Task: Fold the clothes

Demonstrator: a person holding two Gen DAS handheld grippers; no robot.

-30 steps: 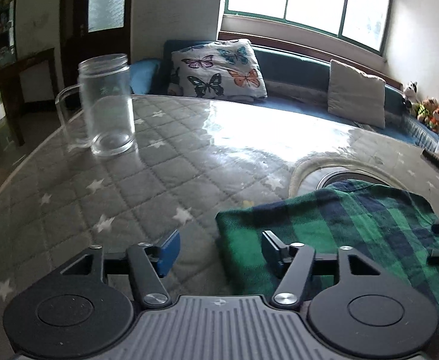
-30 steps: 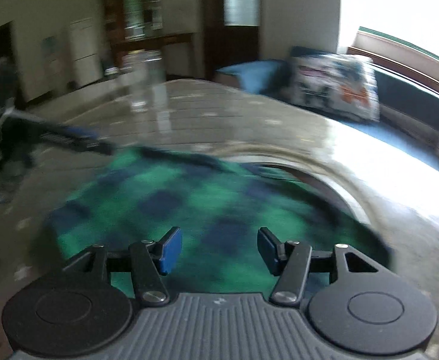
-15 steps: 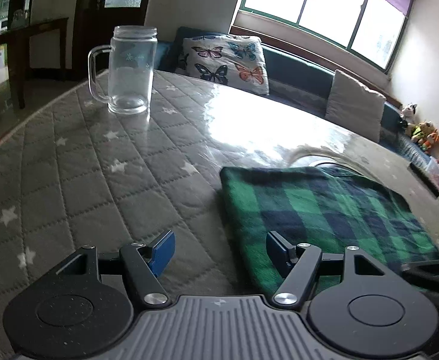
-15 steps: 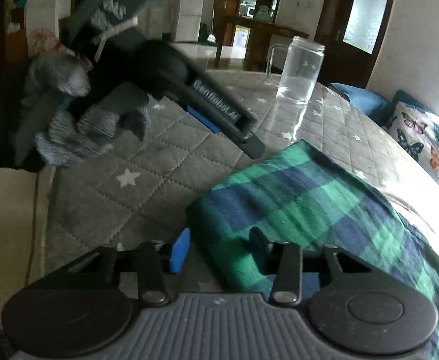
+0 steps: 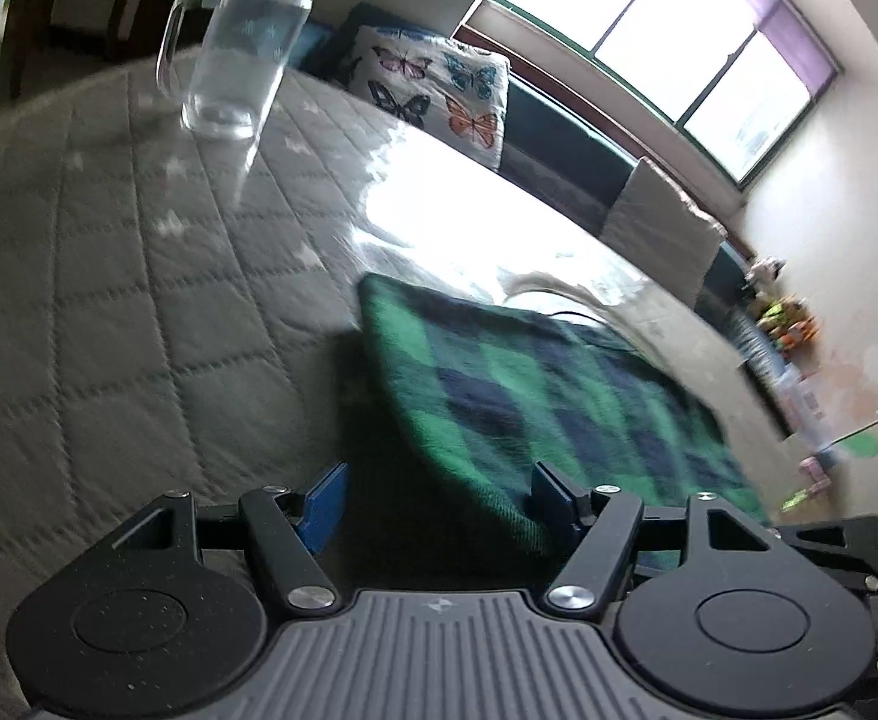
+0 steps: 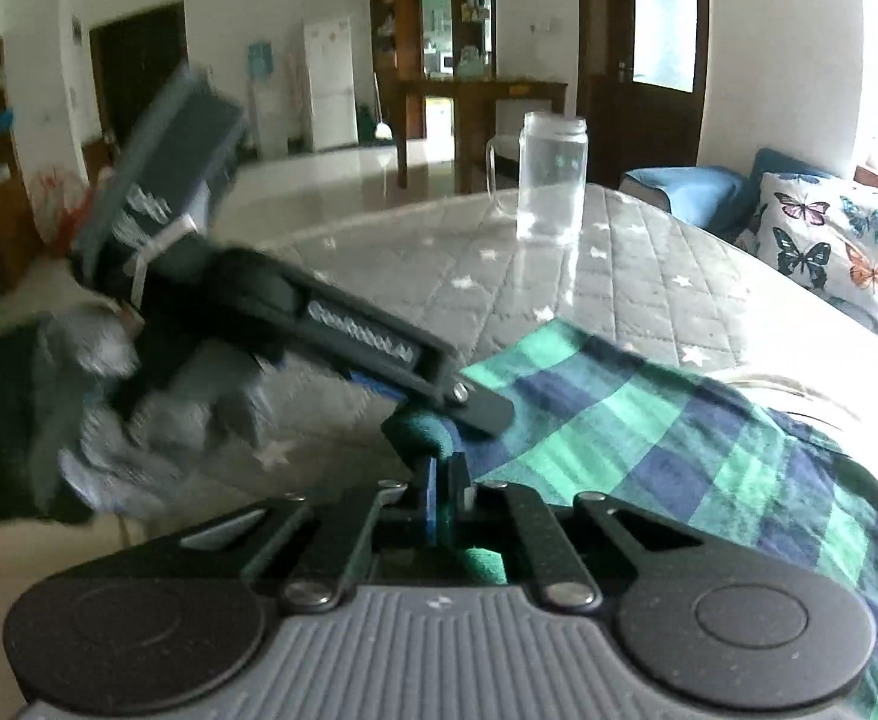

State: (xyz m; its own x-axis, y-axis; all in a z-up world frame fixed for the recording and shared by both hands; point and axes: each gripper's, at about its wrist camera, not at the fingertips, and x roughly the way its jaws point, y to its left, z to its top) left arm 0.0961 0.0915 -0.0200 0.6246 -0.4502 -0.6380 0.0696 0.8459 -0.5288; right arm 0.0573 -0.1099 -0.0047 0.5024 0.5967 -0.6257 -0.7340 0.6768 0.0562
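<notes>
A folded green and navy plaid cloth [image 5: 547, 384] lies on the grey quilted table cover [image 5: 138, 276]. My left gripper [image 5: 439, 498] is open, and the cloth's near corner sits between its blue pads without being pinched. In the right wrist view my right gripper [image 6: 446, 495] is shut on the near edge of the plaid cloth [image 6: 709, 438], and a bunched fold rises just ahead of the pads. The left gripper [image 6: 439, 387] reaches in from the left there, held by a hand in a grey glove [image 6: 156, 408], its tip over the same corner.
A clear glass mug [image 5: 234, 54] stands on the far left of the table; it also shows as the mug [image 6: 550, 177] in the right wrist view. A butterfly cushion [image 5: 432, 84] and a beige cushion [image 5: 661, 222] lie on the bench under the window.
My right gripper has shut on the cloth's near edge; it was open half a second ago. The left gripper has tilted and moved in over the cloth's corner, still open.
</notes>
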